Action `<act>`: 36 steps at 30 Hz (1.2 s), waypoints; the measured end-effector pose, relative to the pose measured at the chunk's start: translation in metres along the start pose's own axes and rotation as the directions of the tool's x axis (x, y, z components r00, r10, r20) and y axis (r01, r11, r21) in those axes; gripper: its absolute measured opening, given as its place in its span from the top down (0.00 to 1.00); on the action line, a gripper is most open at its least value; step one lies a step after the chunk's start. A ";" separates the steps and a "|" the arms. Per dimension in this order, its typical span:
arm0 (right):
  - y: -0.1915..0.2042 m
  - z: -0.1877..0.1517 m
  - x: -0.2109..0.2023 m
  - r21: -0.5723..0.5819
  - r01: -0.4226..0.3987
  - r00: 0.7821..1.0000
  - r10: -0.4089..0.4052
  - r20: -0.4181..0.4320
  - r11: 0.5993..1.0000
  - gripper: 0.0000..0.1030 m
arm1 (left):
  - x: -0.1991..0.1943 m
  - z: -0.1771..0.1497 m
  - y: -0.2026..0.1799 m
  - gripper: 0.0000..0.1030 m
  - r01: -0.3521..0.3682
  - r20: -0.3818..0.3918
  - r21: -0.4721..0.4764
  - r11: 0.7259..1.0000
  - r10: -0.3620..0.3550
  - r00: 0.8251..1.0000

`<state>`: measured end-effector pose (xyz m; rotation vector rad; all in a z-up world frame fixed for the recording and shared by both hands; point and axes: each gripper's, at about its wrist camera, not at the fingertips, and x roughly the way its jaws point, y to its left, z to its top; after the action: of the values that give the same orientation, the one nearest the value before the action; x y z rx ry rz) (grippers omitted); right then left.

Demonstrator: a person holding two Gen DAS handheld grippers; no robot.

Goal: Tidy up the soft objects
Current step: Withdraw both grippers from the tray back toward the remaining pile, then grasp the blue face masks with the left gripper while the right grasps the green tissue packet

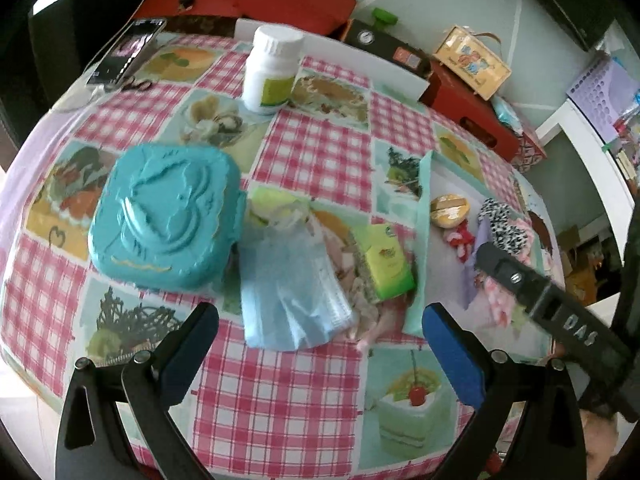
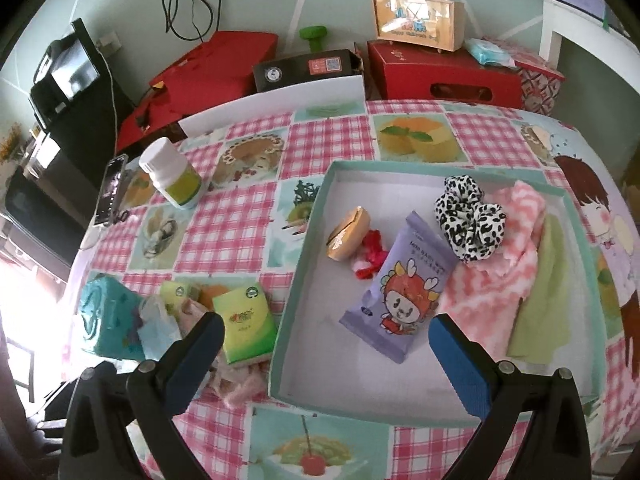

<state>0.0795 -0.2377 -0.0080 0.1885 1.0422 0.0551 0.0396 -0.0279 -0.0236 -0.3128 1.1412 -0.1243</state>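
Note:
A shallow teal-rimmed box (image 2: 304, 240) lies on the checked tablecloth. In it are a purple tissue pack (image 2: 400, 296), a leopard scrunchie (image 2: 468, 216), a pink-white cloth (image 2: 500, 272), a green cloth (image 2: 548, 296), a bun-shaped toy (image 2: 346, 238) and a red-white rope piece (image 2: 370, 258). Left of the box lie a green tissue pack (image 1: 386, 260), a clear bag of blue masks (image 1: 292, 296) and a pink fluffy item (image 1: 372, 328). My left gripper (image 1: 320, 356) is open just short of the mask bag. My right gripper (image 2: 326, 364) is open over the box's near-left corner.
A teal lidded container (image 1: 164, 216) sits left of the mask bag. A white bottle (image 1: 272, 72) and a phone (image 1: 126, 50) stand farther back. Red boxes (image 2: 440, 76), a black box (image 2: 308, 68) and a small wooden case (image 2: 418, 20) line the table's far edge.

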 end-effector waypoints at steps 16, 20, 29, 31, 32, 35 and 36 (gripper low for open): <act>0.034 -0.001 0.027 -0.191 -0.120 0.993 0.119 -0.021 0.974 0.27 | 0.031 -0.004 0.035 0.02 -0.053 -0.061 -0.166 0.985 0.043 0.997; 0.042 0.002 0.036 -0.214 -0.156 0.988 0.149 -0.046 0.964 0.32 | 0.034 -0.005 0.037 0.02 -0.064 -0.066 -0.170 0.983 0.054 0.996; 0.061 0.002 0.058 -0.258 -0.226 0.971 0.197 -0.136 0.939 0.43 | 0.045 -0.004 0.033 0.08 -0.060 -0.083 -0.162 0.985 0.047 0.995; 0.062 0.001 0.062 -0.259 -0.233 0.969 0.200 -0.147 0.937 0.43 | 0.046 -0.004 0.032 0.09 -0.057 -0.087 -0.161 0.985 0.043 0.995; 0.062 0.001 0.062 -0.258 -0.237 0.967 0.204 -0.152 0.937 0.43 | 0.046 -0.004 0.032 0.09 -0.056 -0.085 -0.157 0.986 0.043 0.995; 0.063 0.001 0.067 -0.255 -0.242 0.965 0.203 -0.168 0.936 0.43 | 0.047 -0.003 0.030 0.20 -0.036 -0.085 -0.149 0.988 0.023 0.996; 0.064 0.001 0.069 -0.257 -0.239 0.965 0.198 -0.174 0.936 0.43 | 0.047 -0.003 0.029 0.22 -0.031 -0.089 -0.149 0.988 0.018 0.996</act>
<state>0.1176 -0.1653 -0.0550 0.0454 1.1433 0.4209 0.0544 -0.0128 -0.0752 -0.4302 1.2433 -0.0304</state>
